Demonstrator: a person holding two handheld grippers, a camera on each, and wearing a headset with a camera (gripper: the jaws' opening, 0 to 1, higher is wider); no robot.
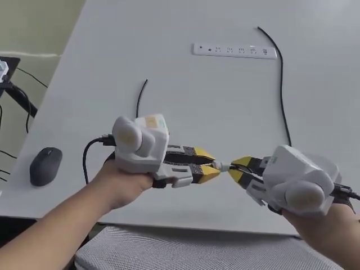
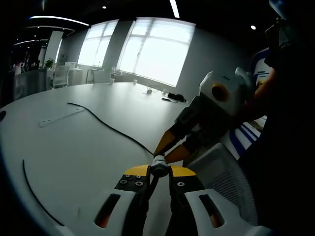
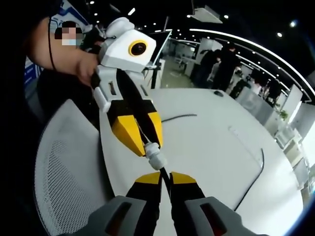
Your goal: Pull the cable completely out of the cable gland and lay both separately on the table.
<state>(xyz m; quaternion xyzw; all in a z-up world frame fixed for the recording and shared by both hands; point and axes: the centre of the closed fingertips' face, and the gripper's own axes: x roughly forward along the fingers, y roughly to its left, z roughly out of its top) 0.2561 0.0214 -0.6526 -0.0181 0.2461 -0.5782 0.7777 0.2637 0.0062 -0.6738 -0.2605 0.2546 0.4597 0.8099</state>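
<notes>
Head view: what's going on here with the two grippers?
A person holds a gripper in each hand above the near edge of the table. The left gripper is shut on the small white gland. The right gripper, almost tip to tip with it, is shut on the thin black cable right where it leaves the gland. The cable is not yet out of the gland, and neither part lies on the table.
</notes>
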